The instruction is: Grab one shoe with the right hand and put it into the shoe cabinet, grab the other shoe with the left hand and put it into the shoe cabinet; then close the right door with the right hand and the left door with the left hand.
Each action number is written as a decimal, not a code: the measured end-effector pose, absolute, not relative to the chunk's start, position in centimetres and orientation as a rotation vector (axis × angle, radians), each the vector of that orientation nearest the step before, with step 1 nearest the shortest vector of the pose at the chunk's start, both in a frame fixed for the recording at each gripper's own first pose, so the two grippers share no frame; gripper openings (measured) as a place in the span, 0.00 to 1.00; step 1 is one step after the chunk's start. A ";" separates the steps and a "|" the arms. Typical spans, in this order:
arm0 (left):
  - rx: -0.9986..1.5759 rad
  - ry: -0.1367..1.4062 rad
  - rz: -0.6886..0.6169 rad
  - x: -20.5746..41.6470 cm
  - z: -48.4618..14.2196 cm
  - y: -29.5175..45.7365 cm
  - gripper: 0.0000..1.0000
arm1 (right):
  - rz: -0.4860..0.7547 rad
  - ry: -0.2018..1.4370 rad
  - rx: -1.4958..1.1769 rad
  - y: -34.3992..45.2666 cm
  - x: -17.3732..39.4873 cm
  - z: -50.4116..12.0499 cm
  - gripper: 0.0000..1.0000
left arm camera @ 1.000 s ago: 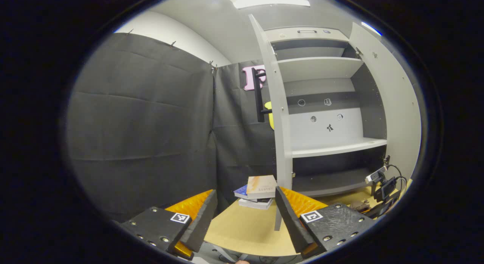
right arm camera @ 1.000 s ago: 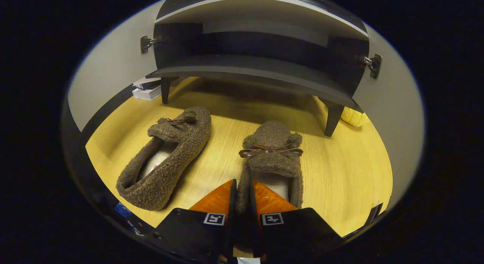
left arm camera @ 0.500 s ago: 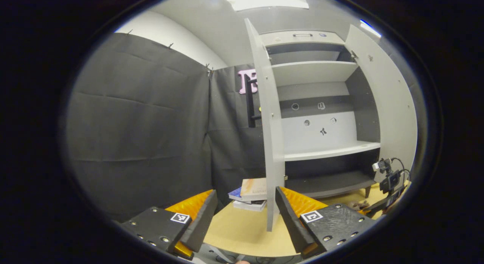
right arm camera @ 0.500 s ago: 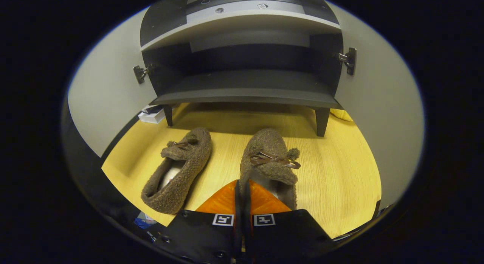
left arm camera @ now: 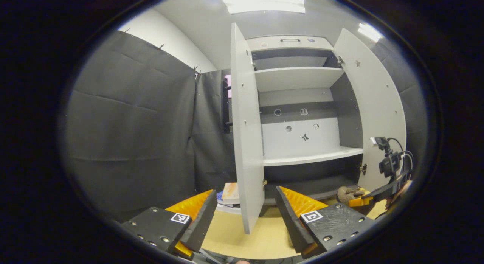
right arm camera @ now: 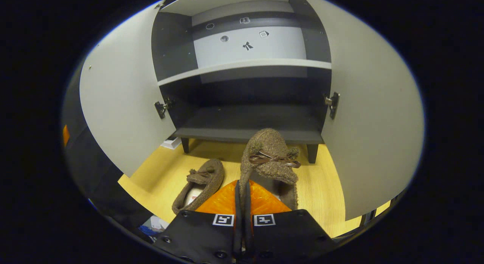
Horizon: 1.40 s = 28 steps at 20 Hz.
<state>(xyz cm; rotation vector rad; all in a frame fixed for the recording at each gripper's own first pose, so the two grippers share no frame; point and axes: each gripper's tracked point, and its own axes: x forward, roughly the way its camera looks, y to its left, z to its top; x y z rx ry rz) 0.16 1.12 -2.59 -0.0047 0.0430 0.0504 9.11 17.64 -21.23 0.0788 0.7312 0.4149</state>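
My right gripper (right arm camera: pixel 242 188) is shut on the side wall of a fuzzy brown shoe (right arm camera: pixel 270 156) with a bow, held above the floor in front of the cabinet's dark bottom shelf (right arm camera: pixel 249 122). The other brown shoe (right arm camera: pixel 200 182) lies on the wooden floor (right arm camera: pixel 329 188) to the left. Both cabinet doors, left door (right arm camera: pixel 121 109) and right door (right arm camera: pixel 372 131), stand open. In the left gripper view my left gripper (left arm camera: pixel 245 207) is open and holds nothing, facing the left door's edge (left arm camera: pixel 245 135). The right gripper (left arm camera: pixel 359 199) with the held shoe (left arm camera: pixel 346 194) shows low at the right there.
A stack of books (left arm camera: pixel 228 194) lies on the floor behind the left door. The cabinet (left arm camera: pixel 302 105) has pale upper shelves and stands on short dark legs (right arm camera: pixel 312 154). Black cloth walls (left arm camera: pixel 132 128) close the left side.
My right gripper has lifted the shoe off the floor and tilted up toward the cabinet. My left gripper has swung right, so the cabinet now sits more centrally.
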 end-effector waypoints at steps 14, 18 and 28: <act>-0.042 0.017 -0.026 1.7 -2.0 -2.2 0.90 | 0.427 0.473 0.097 17.3 15.0 -7.5 0.01; -0.054 0.030 -0.030 2.5 -2.6 -2.6 0.90 | 0.429 0.411 0.093 18.0 18.1 -4.5 0.01; -0.056 0.043 0.003 4.1 -3.2 -1.3 0.96 | 0.414 0.333 0.062 20.0 26.9 -0.6 0.01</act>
